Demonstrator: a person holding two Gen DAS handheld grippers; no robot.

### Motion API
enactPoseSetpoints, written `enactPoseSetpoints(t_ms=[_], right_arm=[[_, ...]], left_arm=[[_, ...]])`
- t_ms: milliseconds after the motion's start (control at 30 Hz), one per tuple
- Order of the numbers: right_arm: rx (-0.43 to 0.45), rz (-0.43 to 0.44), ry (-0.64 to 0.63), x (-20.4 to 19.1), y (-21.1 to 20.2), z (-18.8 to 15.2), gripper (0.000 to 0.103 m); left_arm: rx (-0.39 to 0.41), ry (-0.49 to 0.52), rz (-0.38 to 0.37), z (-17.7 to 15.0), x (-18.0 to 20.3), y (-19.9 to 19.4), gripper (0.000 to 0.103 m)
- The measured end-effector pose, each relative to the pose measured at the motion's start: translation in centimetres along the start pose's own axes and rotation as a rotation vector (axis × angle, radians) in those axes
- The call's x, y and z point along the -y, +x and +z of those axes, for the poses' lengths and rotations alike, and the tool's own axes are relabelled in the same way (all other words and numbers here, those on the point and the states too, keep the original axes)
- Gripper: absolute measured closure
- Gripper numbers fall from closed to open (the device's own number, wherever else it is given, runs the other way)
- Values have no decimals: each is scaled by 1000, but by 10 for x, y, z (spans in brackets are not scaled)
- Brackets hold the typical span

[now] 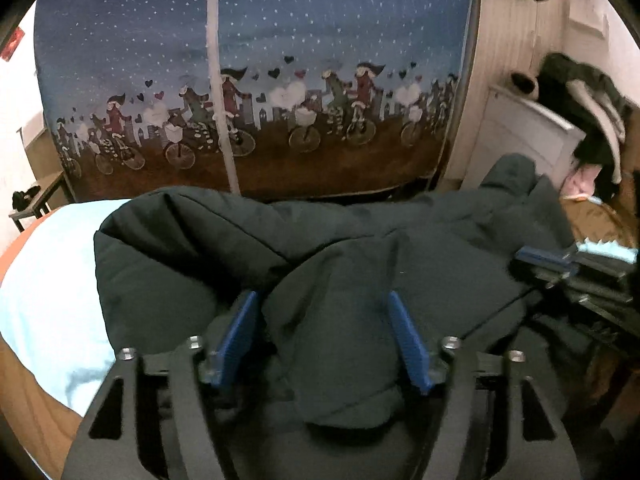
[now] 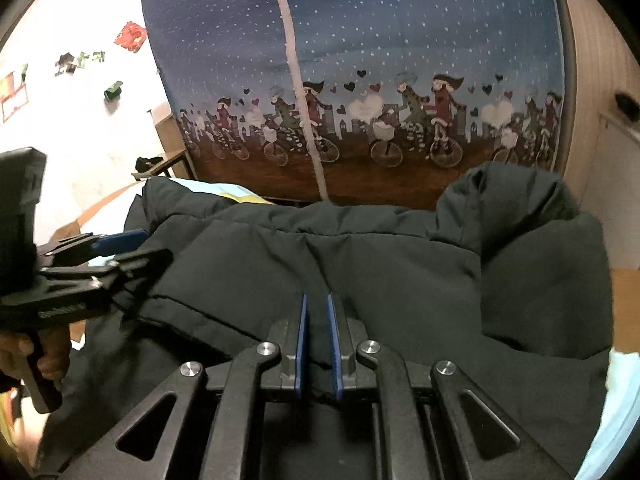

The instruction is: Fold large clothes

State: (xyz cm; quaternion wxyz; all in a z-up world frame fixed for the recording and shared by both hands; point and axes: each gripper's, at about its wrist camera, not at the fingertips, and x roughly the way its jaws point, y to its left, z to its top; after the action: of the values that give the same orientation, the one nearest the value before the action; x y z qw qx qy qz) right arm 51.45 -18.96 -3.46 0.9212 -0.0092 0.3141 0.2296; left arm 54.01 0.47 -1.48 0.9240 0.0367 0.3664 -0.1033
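a dark padded jacket (image 1: 340,248) lies spread across the lower half of both views, on a light blue sheet (image 1: 52,280) in front of a blue curtain (image 1: 280,60) printed with cyclists. the left gripper (image 1: 324,332) has its blue pads spread wide, a puffy fold of jacket between them but not squeezed. the right gripper (image 2: 318,344), low in the middle of its view, pinches a ridge of the jacket between nearly closed pads.

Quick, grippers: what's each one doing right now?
Left gripper: open, pads apart around a fold of the dark padded jacket, not pinching it.
Right gripper: shut on the jacket's fabric.
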Motion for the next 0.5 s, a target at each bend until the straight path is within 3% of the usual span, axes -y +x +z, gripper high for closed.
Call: enactPoseSetpoints(t_ms=[133,200,267,367,500], right_arm=[[51,-22,6,2,-4,2,88],[76,-20,20,5,-7,4,82],[98,-24,32,7,-9,7,76],[101,-24,34,7,-6,10,57],[114,-124,-5,0,-5,10,53]], left_arm=[[-36,-37,-37,-6,-16,20,20],[-47,-63,-51,-6,-22,25,14],[-45,-65,-57,-8,-25,29,13],[-23,-49,-56,-8,-25,28,11],[29,-67,-97,-15,-32,27,9]])
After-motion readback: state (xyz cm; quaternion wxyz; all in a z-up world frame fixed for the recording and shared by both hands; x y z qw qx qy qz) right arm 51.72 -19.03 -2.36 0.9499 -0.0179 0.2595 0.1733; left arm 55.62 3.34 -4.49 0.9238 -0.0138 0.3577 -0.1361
